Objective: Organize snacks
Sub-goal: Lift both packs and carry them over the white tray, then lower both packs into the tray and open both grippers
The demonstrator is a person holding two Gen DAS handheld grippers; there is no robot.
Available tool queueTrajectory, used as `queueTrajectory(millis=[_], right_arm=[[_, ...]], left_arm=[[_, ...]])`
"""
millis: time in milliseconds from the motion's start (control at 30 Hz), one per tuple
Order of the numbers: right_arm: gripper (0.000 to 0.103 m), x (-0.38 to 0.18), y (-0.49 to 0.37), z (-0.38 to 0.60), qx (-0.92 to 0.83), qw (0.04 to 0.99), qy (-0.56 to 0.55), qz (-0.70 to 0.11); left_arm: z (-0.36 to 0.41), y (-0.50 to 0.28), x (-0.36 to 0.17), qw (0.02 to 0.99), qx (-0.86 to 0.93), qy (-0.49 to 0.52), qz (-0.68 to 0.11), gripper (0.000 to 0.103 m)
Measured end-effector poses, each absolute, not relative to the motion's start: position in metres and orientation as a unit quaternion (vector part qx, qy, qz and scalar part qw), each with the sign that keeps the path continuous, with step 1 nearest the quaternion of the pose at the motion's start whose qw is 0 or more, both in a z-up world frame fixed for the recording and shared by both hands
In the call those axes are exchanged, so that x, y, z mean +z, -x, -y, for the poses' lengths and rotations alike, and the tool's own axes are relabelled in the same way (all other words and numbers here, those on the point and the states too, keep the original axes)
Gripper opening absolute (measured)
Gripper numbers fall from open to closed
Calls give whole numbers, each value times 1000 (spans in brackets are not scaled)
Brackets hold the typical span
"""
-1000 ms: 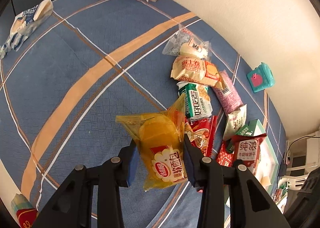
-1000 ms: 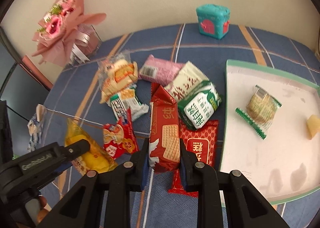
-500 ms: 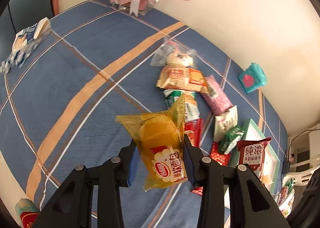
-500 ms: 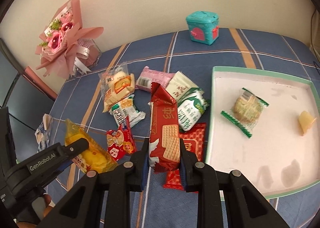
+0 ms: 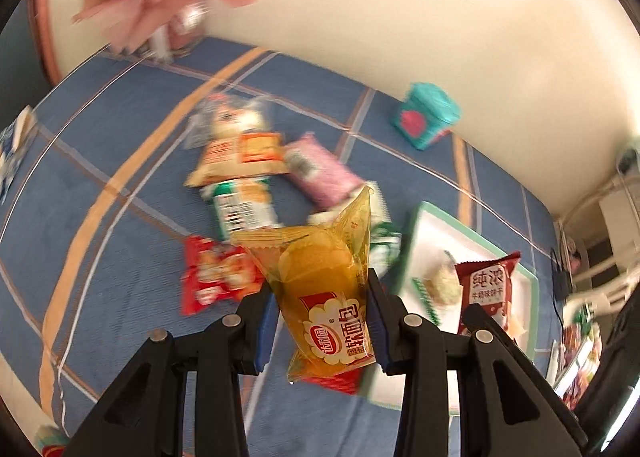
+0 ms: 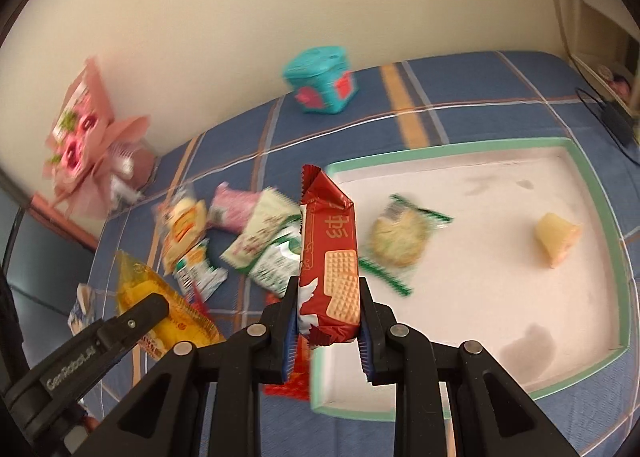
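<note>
Nearest, the left hand-held gripper (image 5: 323, 315) is clamped on a yellow bread packet (image 5: 326, 289), and the right hand-held gripper (image 6: 329, 323) pinches a red biscuit packet (image 6: 329, 257); both packets are held above the desk (image 6: 460, 81). This looks like the carry step. Next, each needs lowering into the green-rimmed tray (image 6: 600, 193) on the right before letting go. Farther left, loose snacks (image 6: 248, 233) wait.

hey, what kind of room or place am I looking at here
Probably a home room, though that is a guess: a table with a blue plaid tablecloth stands against a cream wall, with a pink flower bouquet, a teal gift box and wrapped snacks.
</note>
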State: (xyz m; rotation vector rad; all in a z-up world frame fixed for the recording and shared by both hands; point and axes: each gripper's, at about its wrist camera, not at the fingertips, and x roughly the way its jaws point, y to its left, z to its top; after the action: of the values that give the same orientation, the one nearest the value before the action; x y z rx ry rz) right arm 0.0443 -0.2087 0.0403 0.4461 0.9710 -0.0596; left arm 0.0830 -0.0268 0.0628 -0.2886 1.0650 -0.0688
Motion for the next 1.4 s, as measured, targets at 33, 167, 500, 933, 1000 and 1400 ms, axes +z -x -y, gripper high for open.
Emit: queueTrajectory(millis=[33,167,500,933,1000,1400], right_arm=[[26,40,-44,218,-37,859,-219,-461],[27,37,-41,253,-66,855,-247,-452],[27,23,-39,314,-120,849,-277,-434],[27,8,-41,334,-151,843,-268,-442],[27,6,-41,334,-150,842,-266,-444],[27,2,-44,329,-151,839,-256,-455]], left_arm=[[35,-85,65,853,-40,131,-505,41],[74,-92,67,856,-74,106,-501,41],[148,-111,59,856,-139,54,-494,41],[191,-130,31,852,-178,37,-490,41],[193,-131,27,854,-176,31,-489,41],[190,-133,25,842,-180,33,-508,43]])
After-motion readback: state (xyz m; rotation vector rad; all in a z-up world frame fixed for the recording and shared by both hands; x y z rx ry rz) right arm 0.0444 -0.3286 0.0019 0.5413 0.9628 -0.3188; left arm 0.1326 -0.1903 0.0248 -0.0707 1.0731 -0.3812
